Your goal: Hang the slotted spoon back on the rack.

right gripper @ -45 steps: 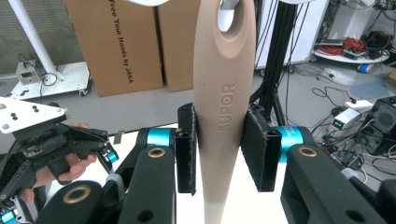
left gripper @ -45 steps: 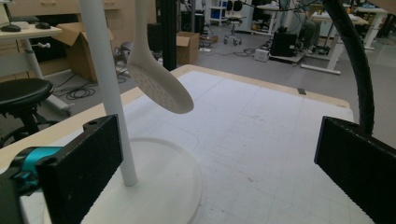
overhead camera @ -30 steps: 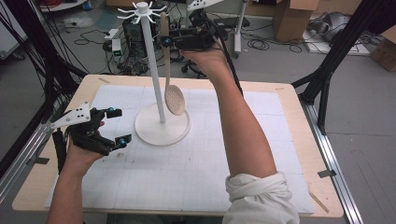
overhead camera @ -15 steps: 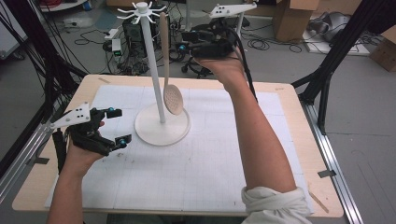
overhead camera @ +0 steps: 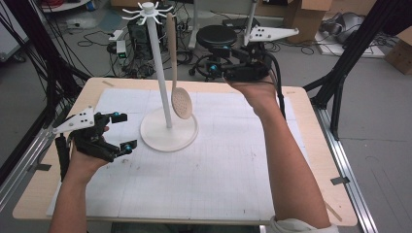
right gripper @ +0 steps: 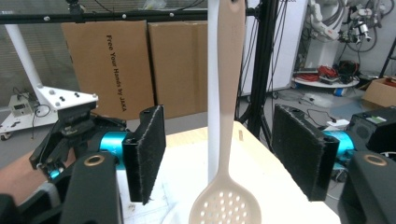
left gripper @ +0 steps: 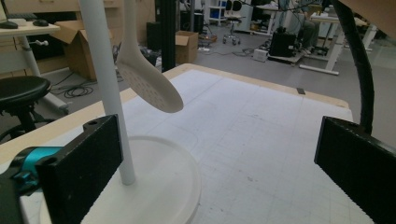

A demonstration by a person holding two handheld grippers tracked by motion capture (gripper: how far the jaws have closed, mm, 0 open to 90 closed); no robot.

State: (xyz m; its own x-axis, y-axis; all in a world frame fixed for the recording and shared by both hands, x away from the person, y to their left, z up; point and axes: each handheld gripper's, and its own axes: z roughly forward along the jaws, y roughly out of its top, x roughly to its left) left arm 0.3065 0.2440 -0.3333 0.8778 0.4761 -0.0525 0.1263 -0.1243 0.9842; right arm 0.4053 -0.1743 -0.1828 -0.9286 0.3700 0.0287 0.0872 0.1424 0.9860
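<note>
A white hook stand (overhead camera: 162, 73) rises from its round base (overhead camera: 168, 136) on the mat. A beige slotted spoon (overhead camera: 180, 103) hangs free from one of its top hooks. My right gripper (overhead camera: 214, 59) hovers to the spoon's right, apart from it. Its jaws have just been opening and hold nothing. In the right gripper view the spoon (right gripper: 229, 205) and pole (right gripper: 213, 93) stand ahead of the open gripper (right gripper: 224, 154). My left gripper (overhead camera: 124, 131) rests open left of the base. The left gripper view looks past its wide-set pads (left gripper: 84, 168) at the pole (left gripper: 105, 84) and spoon bowl (left gripper: 149, 84).
A white grid mat (overhead camera: 218, 165) covers most of the wooden table (overhead camera: 311, 145). Behind the far edge stand a black stool (overhead camera: 216, 35), cables and cardboard boxes (overhead camera: 311, 17). Black frame legs (overhead camera: 340, 82) flank the table on the right.
My right gripper has drawn away to the right from the spoon handle and sunk a little, its jaws spreading. The spoon stays on its hook. The left gripper has kept still.
</note>
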